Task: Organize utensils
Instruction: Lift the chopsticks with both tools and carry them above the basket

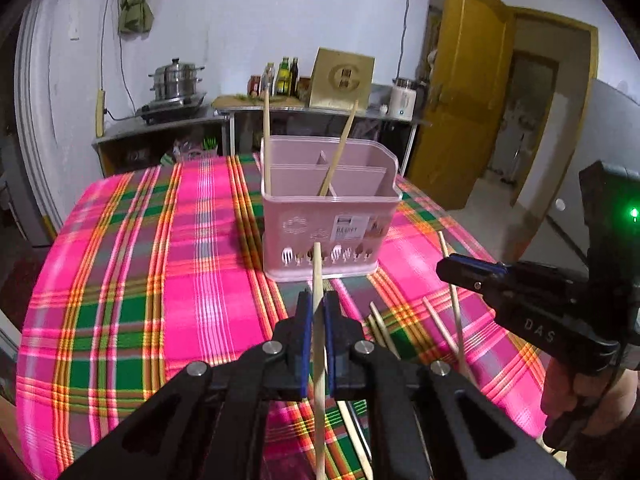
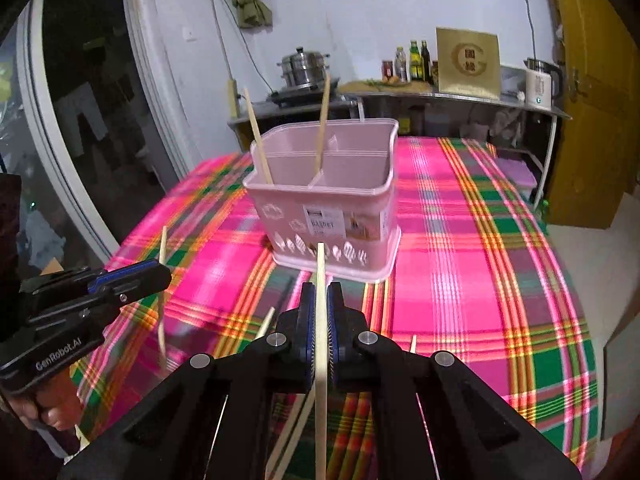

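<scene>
left gripper [image 1: 316, 300] clamps one chopstick [image 1: 318, 320] | right gripper [image 2: 319, 292] clamps another chopstick [image 2: 320, 320] | pink utensil basket [image 1: 328, 216] just ahead on plaid tablecloth [image 1: 160, 260], two chopsticks inside | advice: lift tips above rim, tilt upright, release over a compartment, one hand first

Steel steamer pot [image 1: 176, 80], bottles [image 1: 284, 76] and kettle [image 1: 404, 98] behind.

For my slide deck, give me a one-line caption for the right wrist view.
Right gripper shut on a chopstick, facing the pink utensil basket that already holds two chopsticks.
</scene>
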The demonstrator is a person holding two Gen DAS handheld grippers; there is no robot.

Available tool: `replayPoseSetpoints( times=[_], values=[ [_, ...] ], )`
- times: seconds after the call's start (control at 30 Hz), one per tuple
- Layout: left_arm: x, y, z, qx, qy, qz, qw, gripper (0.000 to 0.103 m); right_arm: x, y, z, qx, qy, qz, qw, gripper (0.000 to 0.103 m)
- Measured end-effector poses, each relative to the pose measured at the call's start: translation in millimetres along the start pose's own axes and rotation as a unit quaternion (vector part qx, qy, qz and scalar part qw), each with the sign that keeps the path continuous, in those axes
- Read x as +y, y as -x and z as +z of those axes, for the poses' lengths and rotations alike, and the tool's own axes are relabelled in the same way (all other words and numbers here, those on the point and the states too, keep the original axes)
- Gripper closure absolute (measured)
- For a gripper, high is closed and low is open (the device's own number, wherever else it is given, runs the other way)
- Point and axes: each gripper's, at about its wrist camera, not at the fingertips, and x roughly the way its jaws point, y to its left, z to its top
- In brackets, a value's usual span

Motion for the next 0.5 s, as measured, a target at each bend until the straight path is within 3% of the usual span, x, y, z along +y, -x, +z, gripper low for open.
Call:
replayPoseSetpoints(
  times=[0.5],
  values=[
    [-5,36,30,-0.036,-0.005,-0.015,0.9992,0.096,6,45,25,-0.059,0.014,0.005,0.998,0.097]
  ],
)
